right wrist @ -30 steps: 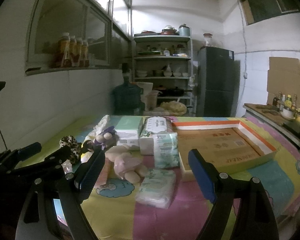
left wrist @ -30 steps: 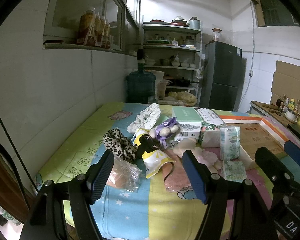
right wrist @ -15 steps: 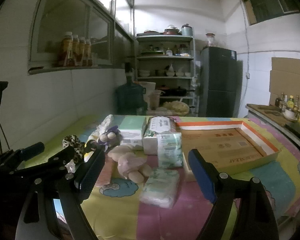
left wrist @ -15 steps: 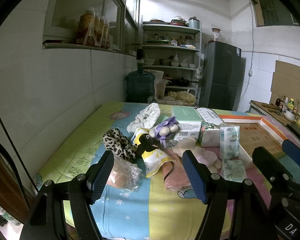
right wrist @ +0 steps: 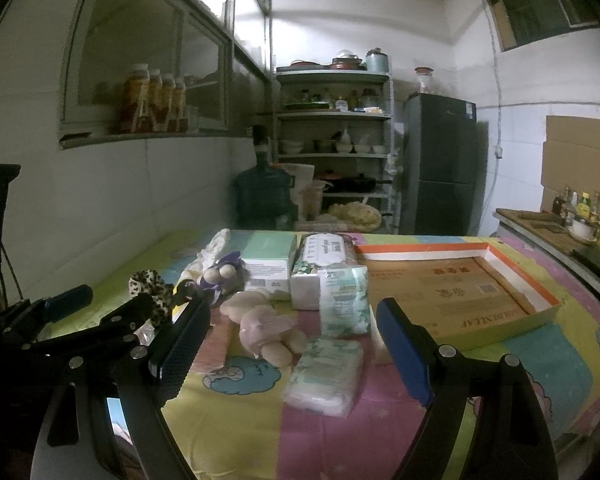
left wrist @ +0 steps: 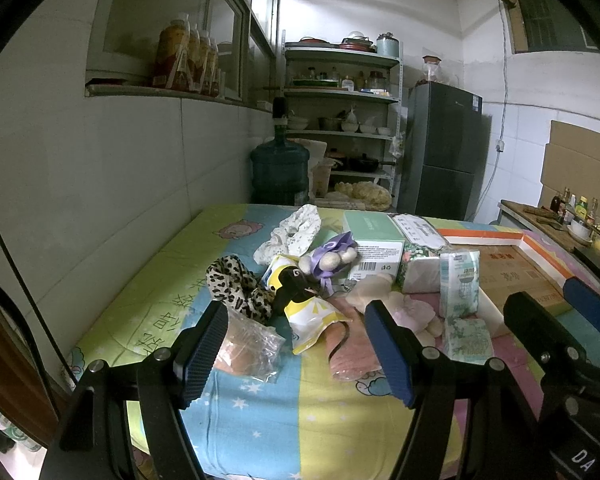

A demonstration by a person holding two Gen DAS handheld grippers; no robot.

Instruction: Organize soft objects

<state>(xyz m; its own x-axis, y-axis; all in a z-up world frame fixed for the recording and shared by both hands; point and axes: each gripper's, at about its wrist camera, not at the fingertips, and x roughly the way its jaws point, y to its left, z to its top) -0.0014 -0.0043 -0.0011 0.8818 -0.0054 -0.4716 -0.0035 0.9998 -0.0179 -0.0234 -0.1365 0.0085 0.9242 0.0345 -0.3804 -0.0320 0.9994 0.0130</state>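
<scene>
- Straight ahead of my left gripper (left wrist: 296,344), both jaws spread wide with nothing between them, lies the heap of soft things: a crinkled clear bag (left wrist: 248,346) just past the left pad, a leopard-print cloth (left wrist: 236,284) beyond it, and a yellow pouch (left wrist: 308,312) with a dark plush toy on top.
- My right gripper (right wrist: 292,344) is equally open and empty; the pink plush toy (right wrist: 266,328) lies just ahead between its pads, and a flat tissue pack (right wrist: 326,372) sits closer in, its long axis running away from me.
- To the right of that gripper, the shallow cardboard tray (right wrist: 460,300) stands empty, likely the destination, so I judge the right hand nearer both the tissue packs and the tray.
- An upright tissue pack (right wrist: 344,300) and two boxes (right wrist: 268,264) stand behind the plush, crowding any reach deeper into the pile.
- Everything rests on the cartoon-print cloth (left wrist: 320,412) covering the table.
</scene>
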